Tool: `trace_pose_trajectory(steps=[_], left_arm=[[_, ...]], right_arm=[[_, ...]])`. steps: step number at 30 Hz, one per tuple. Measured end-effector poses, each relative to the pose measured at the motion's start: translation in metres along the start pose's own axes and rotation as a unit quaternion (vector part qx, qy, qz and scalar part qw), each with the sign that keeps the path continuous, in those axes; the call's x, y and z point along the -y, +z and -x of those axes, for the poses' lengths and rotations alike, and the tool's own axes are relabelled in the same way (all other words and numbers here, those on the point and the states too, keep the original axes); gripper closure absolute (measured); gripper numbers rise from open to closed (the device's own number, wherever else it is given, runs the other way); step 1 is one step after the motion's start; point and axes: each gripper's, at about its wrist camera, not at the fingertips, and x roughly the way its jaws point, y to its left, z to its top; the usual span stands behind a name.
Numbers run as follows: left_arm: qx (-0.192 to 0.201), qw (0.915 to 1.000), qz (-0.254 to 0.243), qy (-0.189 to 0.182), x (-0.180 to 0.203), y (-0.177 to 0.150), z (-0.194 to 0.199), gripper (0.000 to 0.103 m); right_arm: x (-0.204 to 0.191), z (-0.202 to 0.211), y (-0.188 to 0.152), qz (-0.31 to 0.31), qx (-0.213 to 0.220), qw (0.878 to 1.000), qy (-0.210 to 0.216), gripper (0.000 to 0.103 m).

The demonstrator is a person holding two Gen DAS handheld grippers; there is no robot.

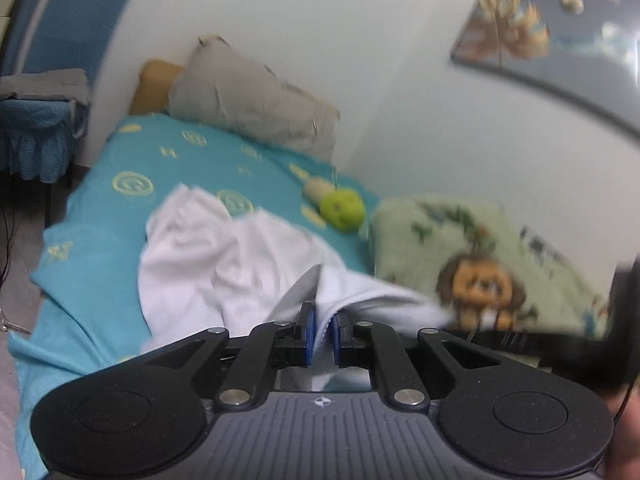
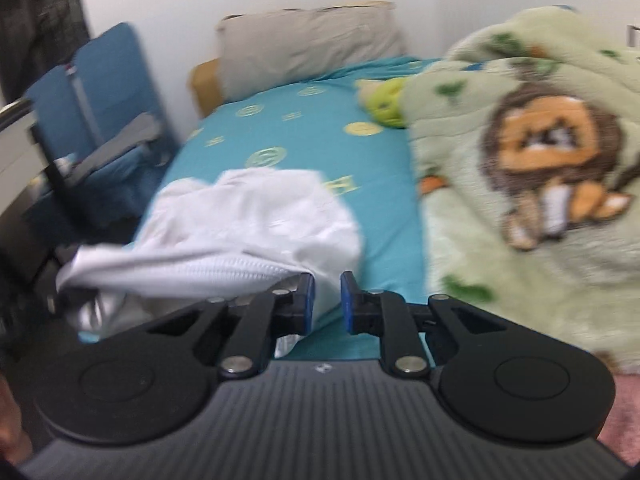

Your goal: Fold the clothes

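Note:
A white garment (image 1: 224,264) lies crumpled on the teal bed sheet (image 1: 120,152). My left gripper (image 1: 323,330) is shut on its ribbed hem, with white cloth pinched between the blue pads and lifted off the bed. In the right wrist view the same garment (image 2: 256,216) stretches out to the left, its ribbed edge (image 2: 192,270) pulled taut. My right gripper (image 2: 327,300) has a narrow gap between its pads; cloth lies against the left pad (image 2: 308,300), and the jaws do not pinch it.
A green lion-print blanket (image 2: 520,160) is heaped on the right of the bed. A grey pillow (image 2: 308,40) leans on the wall at the head. A green plush toy (image 1: 342,208) lies near the blanket. A blue chair (image 2: 104,100) stands left of the bed.

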Motion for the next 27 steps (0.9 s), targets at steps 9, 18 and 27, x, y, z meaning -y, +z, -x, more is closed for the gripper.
trace_pose_trajectory(steps=[9,18,27], left_arm=[[0.020,0.9985,0.016,-0.048,0.006,0.002,-0.002,0.095],[0.042,0.9920,0.078,-0.091,-0.006,0.010,0.002,0.096],[0.040,0.9910,0.092,-0.089,-0.012,0.011,0.001,0.096]], right_arm=[[0.019,-0.005,-0.008,-0.042,-0.047,0.998,0.015,0.072],[-0.048,0.017,-0.024,0.144,0.024,0.989,0.035,0.038],[-0.075,0.003,-0.034,0.244,0.047,0.969,0.013,0.038]])
